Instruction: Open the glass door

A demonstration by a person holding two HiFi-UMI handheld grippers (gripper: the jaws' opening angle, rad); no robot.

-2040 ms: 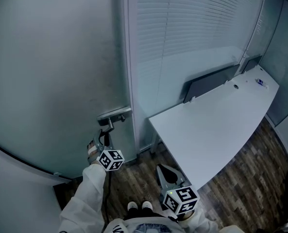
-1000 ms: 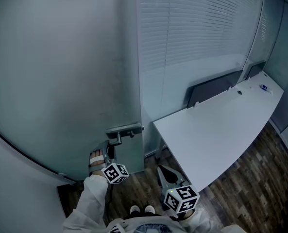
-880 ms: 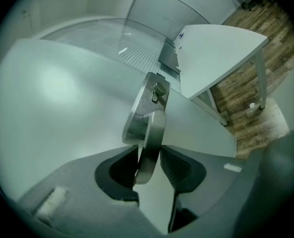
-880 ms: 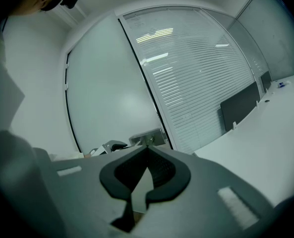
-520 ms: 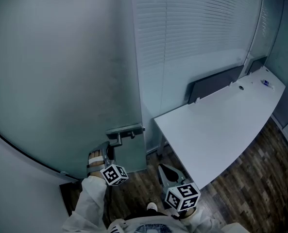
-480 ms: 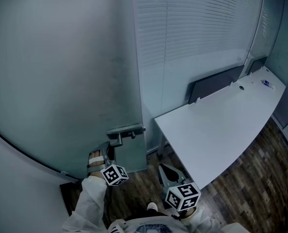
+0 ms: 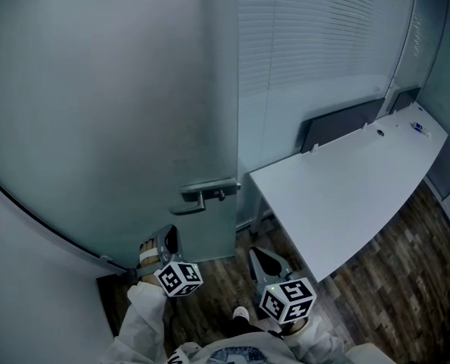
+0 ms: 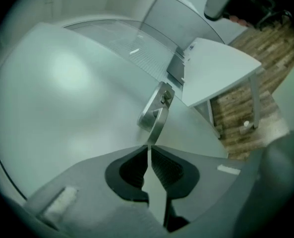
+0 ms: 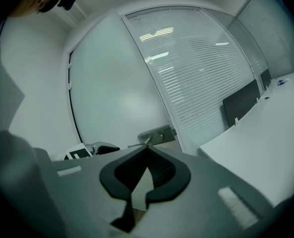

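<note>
Change: the glass door (image 7: 126, 127) has swung further; the left gripper (image 7: 168, 240) has come off the handle (image 7: 208, 192).
Left fingers: closing, nearly together, nothing between them.
Right gripper (image 7: 263, 261): fingers closed, empty.
Left gripper view only: the handle stands edge-on just past the fingertips.
Room: the door's edge is near the tabletop (image 7: 346, 180).

Cool blue-grey room, broken by dark wood grain and black-and-white markers.

The frosted pale blue-grey glass door (image 7: 133, 112) is plain, with a brushed silver metal lever handle (image 7: 206, 192). Right of the door hang white blinds of fine horizontal slats (image 7: 323, 44), then a charcoal flat panel (image 7: 344, 123) and a plain white desk top (image 7: 346, 188). Below the door lies a dark brown wood-plank floor (image 7: 407, 271), streaked lighter. Nearest the door, the left gripper (image 7: 168, 241) is grey with black ribbed pads, its jaws closing on nothing, and bears a cube of black-and-white square markers (image 7: 180, 277). The right gripper (image 7: 261, 260) matches it. The sleeves (image 7: 145, 317) are white.
</note>
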